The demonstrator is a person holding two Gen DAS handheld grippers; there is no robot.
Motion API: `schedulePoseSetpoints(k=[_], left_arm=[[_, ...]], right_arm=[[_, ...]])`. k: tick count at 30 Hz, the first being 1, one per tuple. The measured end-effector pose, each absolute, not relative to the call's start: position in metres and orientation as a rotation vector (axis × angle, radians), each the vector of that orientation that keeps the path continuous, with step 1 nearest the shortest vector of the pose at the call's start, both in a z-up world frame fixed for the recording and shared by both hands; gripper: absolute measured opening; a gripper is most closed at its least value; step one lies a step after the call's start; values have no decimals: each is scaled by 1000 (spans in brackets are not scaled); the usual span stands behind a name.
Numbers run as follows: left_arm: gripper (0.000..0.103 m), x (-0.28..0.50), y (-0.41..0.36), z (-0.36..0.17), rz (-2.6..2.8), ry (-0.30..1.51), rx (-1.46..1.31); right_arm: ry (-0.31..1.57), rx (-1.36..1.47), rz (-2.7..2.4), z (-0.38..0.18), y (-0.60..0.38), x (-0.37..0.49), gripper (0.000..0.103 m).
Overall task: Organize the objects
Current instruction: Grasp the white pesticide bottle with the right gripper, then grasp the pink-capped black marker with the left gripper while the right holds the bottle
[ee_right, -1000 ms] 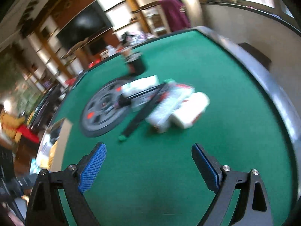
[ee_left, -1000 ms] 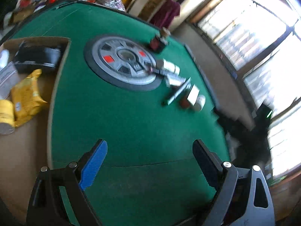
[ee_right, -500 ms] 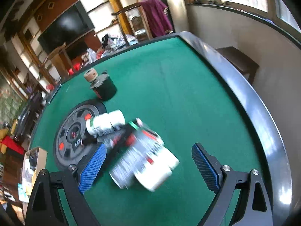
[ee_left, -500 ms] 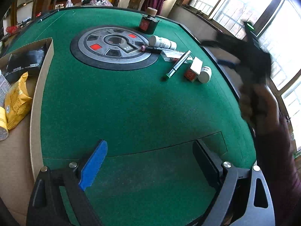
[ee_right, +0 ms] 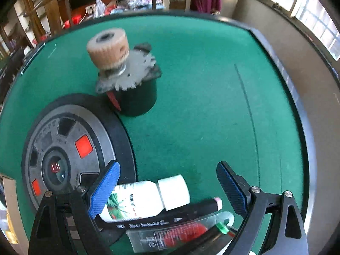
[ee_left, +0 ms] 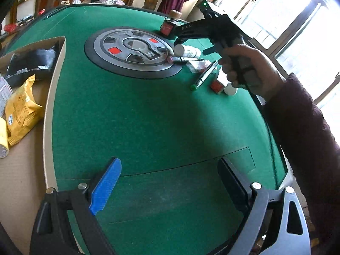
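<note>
I see the green felt bench (ee_left: 148, 116) carrying a round grey-and-black centre disc (ee_left: 131, 53); an open cardboard box (ee_left: 51, 97) sits at its left edge. My left tongs (ee_left: 167, 182) hang released above bare felt. My right tongs (ee_right: 167, 189) are spread wide, grasping nothing, around a white plastic bottle (ee_right: 146, 199) lying beside a black marker pen (ee_right: 170, 214) at the disc's rim.
</note>
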State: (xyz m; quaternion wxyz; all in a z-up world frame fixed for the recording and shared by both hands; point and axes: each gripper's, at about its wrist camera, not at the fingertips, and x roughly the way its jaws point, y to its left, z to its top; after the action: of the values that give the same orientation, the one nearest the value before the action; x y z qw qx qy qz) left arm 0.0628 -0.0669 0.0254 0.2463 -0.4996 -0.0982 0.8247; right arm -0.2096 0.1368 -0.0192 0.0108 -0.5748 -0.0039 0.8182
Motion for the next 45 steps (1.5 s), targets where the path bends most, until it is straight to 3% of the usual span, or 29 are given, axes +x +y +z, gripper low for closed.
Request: schedulePoseSetpoints(k=[3,12,15,23,28,30,31,32,34,35,40,45], left_arm=[[91,61,-68,26,2244,-284,-1354],[91,71,-72,29,2235,-317,-1332],[91,74,-73,33,2252,-306,-1323],[91,73,-63,37,2238,-325,-1316],[91,77,-62,40,2242,-315,-1313],[91,77,-67,40,2249,-320,-1313],[91,77,-70,41,2254,-323,-1312],[91,76,-73,41,2261,-325,-1310],[91,76,-80,43,2271,-328,-1300],[91,74,-82,43,2278,-330,-1296],[91,67,-85,49,2304,-276,-1258],[91,62,-57,66,2312,-18,-1132]], right_arm=[[45,-1950,2514,-29,135,-193,95],[-165,-2106,2626,-25,102,-97,96],[-20,-2168,2700,-16,112,-63,95],[259,-1682,2809,36,190,-77,95],[152,-1688,2747,24,157,-146,95],[123,-1710,2705,15,150,-161,91],[108,-1713,2687,12,146,-164,81],[100,-1721,2660,5,142,-168,61],[131,-1722,2652,0,142,-171,41],[116,-1710,2661,0,142,-168,37],[151,-1756,2702,-1,154,-145,37],[357,-1737,2788,10,177,-105,37]])
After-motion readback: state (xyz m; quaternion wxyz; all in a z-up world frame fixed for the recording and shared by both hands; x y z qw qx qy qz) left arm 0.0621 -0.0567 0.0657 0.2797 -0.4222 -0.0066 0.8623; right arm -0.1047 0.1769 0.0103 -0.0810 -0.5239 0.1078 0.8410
